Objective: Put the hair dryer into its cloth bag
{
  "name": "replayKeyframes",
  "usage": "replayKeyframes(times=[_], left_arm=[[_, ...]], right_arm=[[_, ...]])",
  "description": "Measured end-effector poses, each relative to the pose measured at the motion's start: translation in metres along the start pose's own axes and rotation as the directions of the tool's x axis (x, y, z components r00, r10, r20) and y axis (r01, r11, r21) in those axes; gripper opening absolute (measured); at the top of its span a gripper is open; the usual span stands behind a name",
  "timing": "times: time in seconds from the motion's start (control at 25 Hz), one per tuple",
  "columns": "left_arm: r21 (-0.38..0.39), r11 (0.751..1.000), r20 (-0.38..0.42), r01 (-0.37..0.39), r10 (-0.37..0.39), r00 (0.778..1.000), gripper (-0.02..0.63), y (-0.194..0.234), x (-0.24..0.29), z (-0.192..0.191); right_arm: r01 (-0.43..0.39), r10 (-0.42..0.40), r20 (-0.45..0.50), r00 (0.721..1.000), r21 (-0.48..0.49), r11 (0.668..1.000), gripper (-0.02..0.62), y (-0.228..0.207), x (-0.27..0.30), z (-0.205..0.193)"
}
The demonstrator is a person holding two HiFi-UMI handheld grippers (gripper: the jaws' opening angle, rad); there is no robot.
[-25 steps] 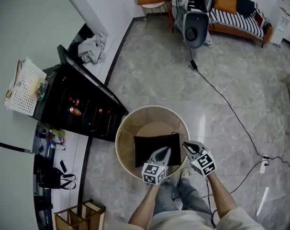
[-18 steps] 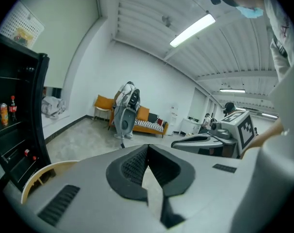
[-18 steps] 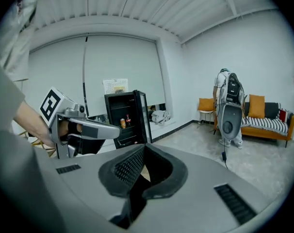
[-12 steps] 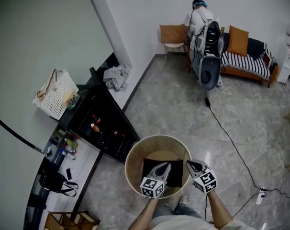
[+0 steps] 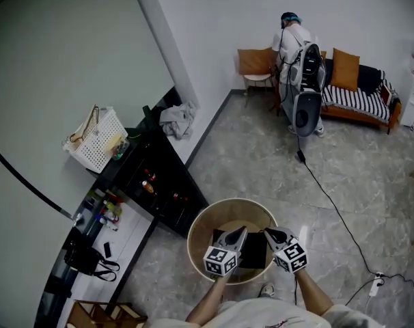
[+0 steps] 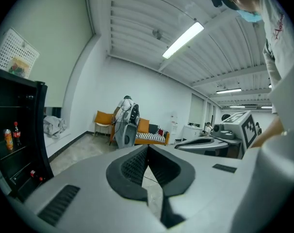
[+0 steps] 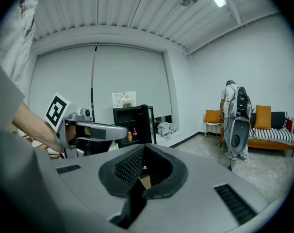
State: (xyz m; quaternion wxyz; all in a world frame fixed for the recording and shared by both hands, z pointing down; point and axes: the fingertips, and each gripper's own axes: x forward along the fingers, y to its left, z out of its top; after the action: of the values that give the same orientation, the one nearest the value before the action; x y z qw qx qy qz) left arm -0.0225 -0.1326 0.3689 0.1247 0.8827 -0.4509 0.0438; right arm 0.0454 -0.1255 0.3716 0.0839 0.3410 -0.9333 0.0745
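Entry: I am holding my left claw point(image 5: 237, 235) and right claw point(image 5: 268, 234) closed and empty, above the black cloth bag point(image 5: 253, 251) lying in the near round tan tub point(image 5: 196, 239) — hair dryer unseen, so checking the bag's mouth seems wise.

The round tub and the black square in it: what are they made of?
The round tub looks like pale wood or veneer: tan, matte wall. The black square looks like cloth: flat, dull, no shine; too small to be sure.
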Motion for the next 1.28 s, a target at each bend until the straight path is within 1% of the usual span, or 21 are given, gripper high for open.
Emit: replayKeyframes(times=[0.12,0.24,0.36,0.44,0.52,0.6,0.76,1.04,1.28], left_arm=[[0.009,1.000,0.007,0.009,-0.009,1.000,0.031,-0.001,-0.004,0.004],[0.013,1.000,0.000,0.020,-0.020,1.000,0.031,-0.006,-0.015,0.000],[0.003,1.000,-0.006,0.026,-0.026,1.000,0.031,-0.007,-0.037,-0.008],[-0.007,1.000,-0.003,0.023,-0.023,1.000,0.031,-0.006,-0.060,-0.013],[-0.009,1.000,-0.001,0.012,-0.012,1.000,0.031,-0.005,-0.085,-0.019],[-0.012,1.000,0.003,0.003,-0.002,1.000,0.031,-0.006,-0.111,-0.023],[-0.020,1.000,0.017,0.001,-0.001,1.000,0.031,-0.015,-0.157,-0.031],[-0.018,1.000,0.043,0.020,-0.019,0.999,0.031,-0.036,-0.242,-0.044],[-0.003,0.998,0.063,0.058,-0.057,0.996,0.031,-0.059,-0.289,-0.050]], right_arm=[[0.006,-0.006,0.011,1.000,-0.008,1.000,0.029,0.009,0.001,0.003],[0.027,-0.027,0.009,1.000,-0.020,0.999,0.028,0.017,-0.003,0.002],[0.050,-0.050,0.007,0.999,-0.034,0.998,0.028,0.030,-0.008,0.003],[0.073,-0.073,0.025,0.997,-0.036,0.997,0.028,0.045,-0.014,0.007],[0.083,-0.082,0.039,0.996,-0.032,0.996,0.028,0.064,-0.021,0.008],[0.076,-0.075,0.044,0.996,-0.032,0.997,0.028,0.089,-0.027,0.007],[0.067,-0.066,0.037,0.997,-0.037,0.997,0.028,0.137,-0.038,0.002],[0.071,-0.071,0.013,0.997,-0.051,0.996,0.028,0.226,-0.064,-0.011],[0.103,-0.103,0.015,0.995,-0.058,0.993,0.028,0.281,-0.091,-0.017]])
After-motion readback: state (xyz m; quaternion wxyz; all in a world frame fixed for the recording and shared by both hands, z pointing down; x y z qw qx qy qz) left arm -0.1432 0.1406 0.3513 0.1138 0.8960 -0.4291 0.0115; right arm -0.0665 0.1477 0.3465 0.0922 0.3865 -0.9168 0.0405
